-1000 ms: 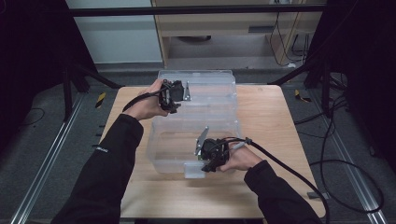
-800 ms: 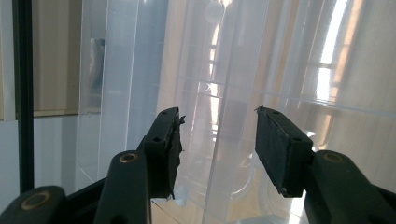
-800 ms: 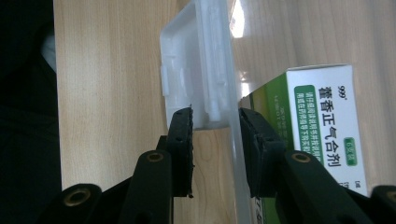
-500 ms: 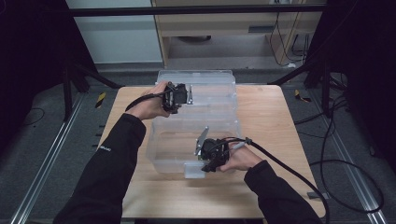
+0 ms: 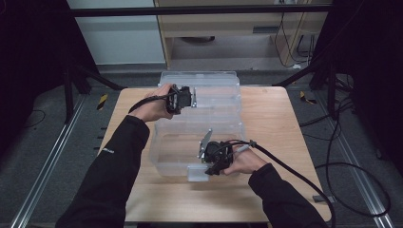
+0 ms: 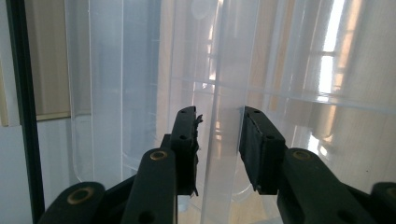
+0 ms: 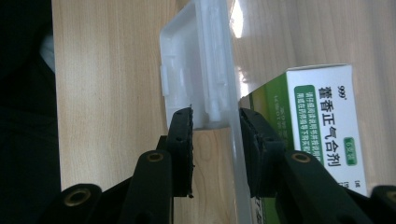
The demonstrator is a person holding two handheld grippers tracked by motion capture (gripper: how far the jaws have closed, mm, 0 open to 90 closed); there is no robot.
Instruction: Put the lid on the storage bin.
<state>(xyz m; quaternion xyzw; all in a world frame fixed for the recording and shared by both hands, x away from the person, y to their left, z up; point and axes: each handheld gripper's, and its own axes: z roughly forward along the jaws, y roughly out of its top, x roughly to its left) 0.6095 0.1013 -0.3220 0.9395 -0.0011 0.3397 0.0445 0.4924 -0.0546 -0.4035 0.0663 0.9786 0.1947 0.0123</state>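
Left gripper [image 5: 190, 97]: my jaws have just been closing astride the far rim of the clear plastic storage box [image 5: 199, 128]; gap remains.
Right gripper [image 5: 209, 161]: clamped on its near latch.
Box: mid-table.

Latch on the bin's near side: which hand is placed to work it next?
Right. Its tongs already straddle the latch at the near wall; the left tongs sit around the bin rim at the far side.

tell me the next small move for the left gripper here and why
Probably finish closing the left gripper on the far wall of the clear plastic box. Its jaws have just been closing and now straddle that wall, but a gap still shows beside each pad. The right gripper already straddles the latch flap on the near rim, so a firm far grip looks like what is missing.
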